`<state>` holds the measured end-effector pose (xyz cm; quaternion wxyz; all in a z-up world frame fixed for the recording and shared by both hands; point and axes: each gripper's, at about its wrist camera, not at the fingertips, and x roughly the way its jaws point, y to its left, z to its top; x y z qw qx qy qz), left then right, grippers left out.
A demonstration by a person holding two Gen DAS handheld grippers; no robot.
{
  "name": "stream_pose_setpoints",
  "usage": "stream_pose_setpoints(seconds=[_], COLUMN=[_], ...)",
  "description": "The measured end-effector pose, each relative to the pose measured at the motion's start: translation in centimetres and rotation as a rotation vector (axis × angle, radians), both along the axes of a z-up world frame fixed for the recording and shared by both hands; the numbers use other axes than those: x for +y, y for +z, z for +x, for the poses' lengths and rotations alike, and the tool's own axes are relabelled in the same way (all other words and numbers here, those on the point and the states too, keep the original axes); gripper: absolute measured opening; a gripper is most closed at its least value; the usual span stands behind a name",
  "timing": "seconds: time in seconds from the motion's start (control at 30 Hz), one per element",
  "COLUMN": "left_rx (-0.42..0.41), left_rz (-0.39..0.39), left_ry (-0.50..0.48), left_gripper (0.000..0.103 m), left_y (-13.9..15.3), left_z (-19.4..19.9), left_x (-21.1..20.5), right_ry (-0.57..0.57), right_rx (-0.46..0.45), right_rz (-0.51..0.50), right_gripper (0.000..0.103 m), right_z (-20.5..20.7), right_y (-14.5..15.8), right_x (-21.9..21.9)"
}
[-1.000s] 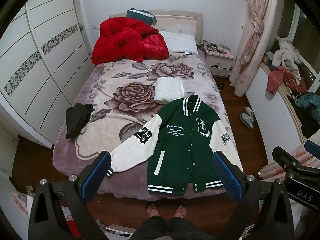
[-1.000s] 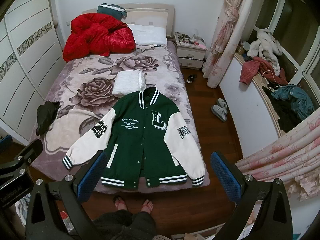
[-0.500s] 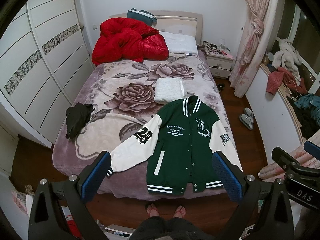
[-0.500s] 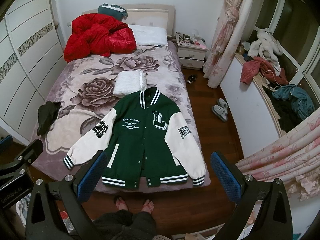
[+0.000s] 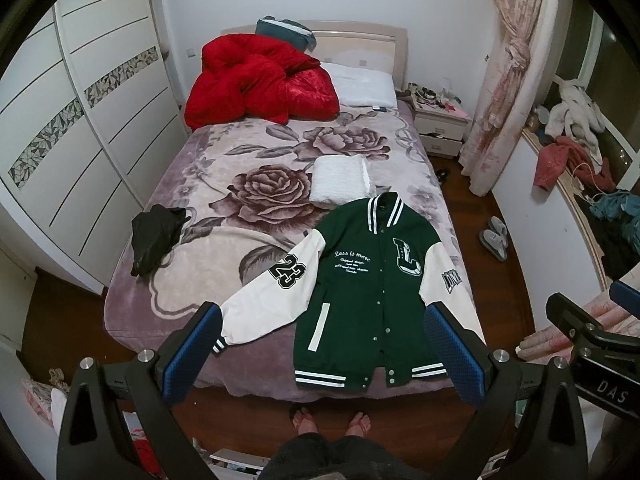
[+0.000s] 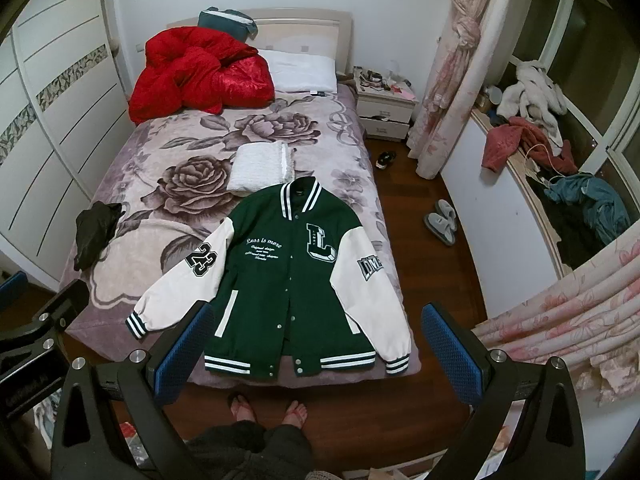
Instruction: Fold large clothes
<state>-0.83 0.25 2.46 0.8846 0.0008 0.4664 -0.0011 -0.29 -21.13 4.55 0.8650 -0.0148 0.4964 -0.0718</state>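
A green varsity jacket with white sleeves lies flat and face up at the foot of the bed, collar pointing to the headboard. One sleeve with a "23" patch spreads out to the left, the other lies along the bed's right edge. My left gripper is held high above the jacket's hem, open, nothing between its blue pads. My right gripper hovers likewise above the hem, open and empty. The right gripper's black body shows at the right edge of the left wrist view.
A folded white cloth lies just past the collar and a black garment sits near the bed's left edge. A red duvet is heaped at the headboard. The person's sandalled feet stand on wooden floor at the bed's foot. Slippers lie right.
Both views have shifted only slightly; the jacket lies as before and both grippers stay open above it.
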Motion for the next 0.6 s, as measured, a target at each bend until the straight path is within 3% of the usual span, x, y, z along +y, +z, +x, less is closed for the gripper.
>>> stream_pose_setpoints(seconds=[0.43,0.6], left_rx=[0.002,-0.023], left_rz=[-0.002,0.013], left_ry=[-0.005,-0.009], left_gripper=[0.103,0.103], left_y=[0.1,-0.7], left_z=[0.1,2.6], left_x=[-0.4,-1.1], right_ry=[-0.003,-0.035], right_rx=[0.001,-0.004], right_rz=[0.002,0.064], right_gripper=[0.103,0.103], right_z=[0.1,0.4], right_y=[-0.3,-0.1], right_x=[0.0,-0.1])
